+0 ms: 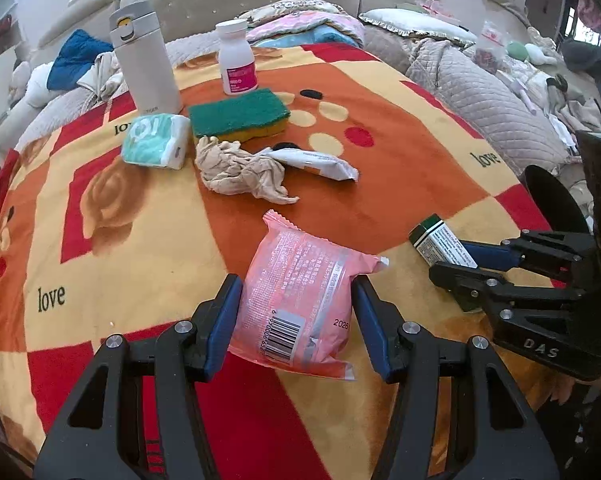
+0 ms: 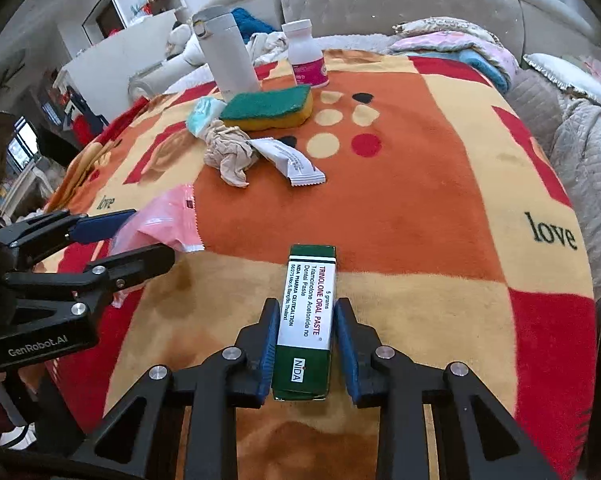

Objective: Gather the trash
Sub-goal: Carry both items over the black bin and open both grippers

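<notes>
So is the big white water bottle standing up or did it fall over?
Standing up. The white bottle sits upright on the blanket, lid on top, behind the tissue pack.

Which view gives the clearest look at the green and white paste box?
The right wrist view: the paste box lies lengthwise between the right gripper fingers, label readable. The left wrist view shows only its far end, small, mostly hidden behind that gripper.

Two low wrist views over the blanket (image 1: 132, 240)

Each looked forward from close above, toward the sponge (image 1: 238, 114) at 12 o'clock. Both shared that clutter; each saw the other gripper at its side.
</notes>
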